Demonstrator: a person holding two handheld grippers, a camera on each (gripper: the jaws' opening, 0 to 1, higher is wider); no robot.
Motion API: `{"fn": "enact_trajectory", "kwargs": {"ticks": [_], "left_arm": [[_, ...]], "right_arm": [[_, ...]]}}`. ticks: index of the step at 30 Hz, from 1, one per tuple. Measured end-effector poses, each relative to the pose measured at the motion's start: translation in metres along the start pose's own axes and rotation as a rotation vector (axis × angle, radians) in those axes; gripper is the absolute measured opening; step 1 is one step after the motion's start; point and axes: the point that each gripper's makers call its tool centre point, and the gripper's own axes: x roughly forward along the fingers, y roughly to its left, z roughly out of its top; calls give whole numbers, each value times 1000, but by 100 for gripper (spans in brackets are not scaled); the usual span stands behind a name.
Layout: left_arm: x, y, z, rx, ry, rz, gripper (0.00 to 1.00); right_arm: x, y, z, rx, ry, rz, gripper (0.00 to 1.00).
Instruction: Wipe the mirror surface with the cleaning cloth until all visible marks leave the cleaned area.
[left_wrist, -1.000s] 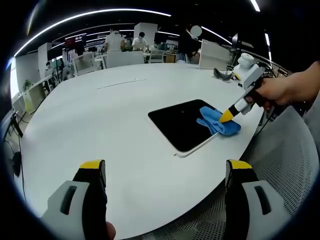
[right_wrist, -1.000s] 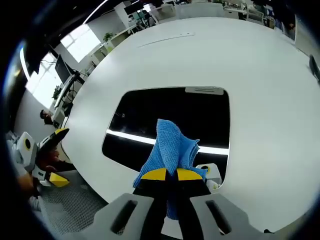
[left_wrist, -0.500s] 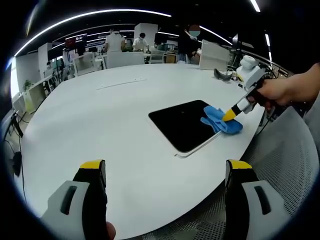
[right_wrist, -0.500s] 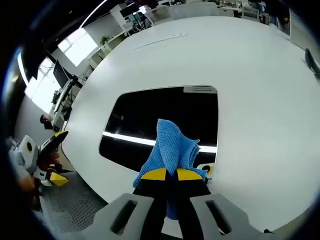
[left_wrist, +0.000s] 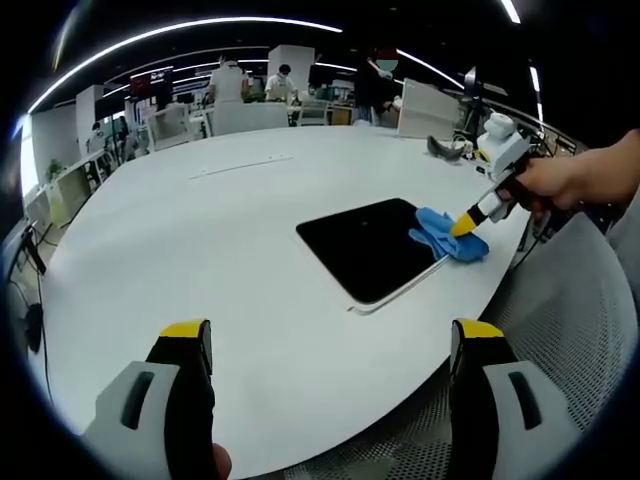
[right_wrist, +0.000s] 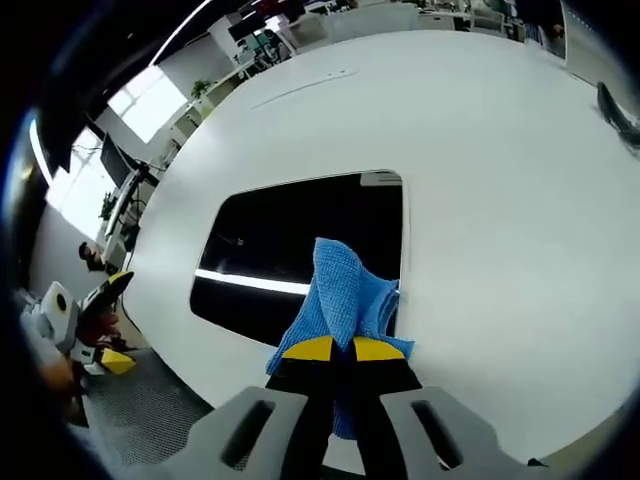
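Left gripper view: left hand-held gripper (left_wrist: 330, 345) wide, idle; mirror (left_wrist: 368, 248) flat on counter (left_wrist: 200, 230), cloth (left_wrist: 447, 236) at its far edge.

Right gripper view: right hand-held gripper (right_wrist: 333, 349) pinching cloth (right_wrist: 345, 295). Press flat, overlap passes w/ even pressure.

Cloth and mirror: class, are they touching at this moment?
Touching. In the left gripper view the cloth, shut in the right gripper, lies on the mirror's far edge, with no gap visible.
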Motion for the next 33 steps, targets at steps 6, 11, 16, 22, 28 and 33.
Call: {"fn": "enact_trajectory", "kwargs": {"ticks": [6, 11, 16, 22, 28, 33], "left_arm": [[0, 0, 0, 2, -3, -4, 98], [0, 0, 0, -5, -4, -7, 98], [0, -1, 0, -2, 2, -8, 98], [1, -2, -1, 0, 6, -10, 98], [1, -1, -2, 2, 11, -5, 98], [1, -2, -1, 4, 12, -10, 98]], "right_arm": [[-3, -6, -1, 9, -7, -11, 0], [-6, -16, -1, 16, -12, -22, 0], [-9, -22, -2, 23, -11, -33, 0], [-8, -24, -2, 26, -7, -36, 0], [-7, -18, 3, 4, -1, -41, 0], [0, -20, 15, -2, -5, -57, 0]]}}
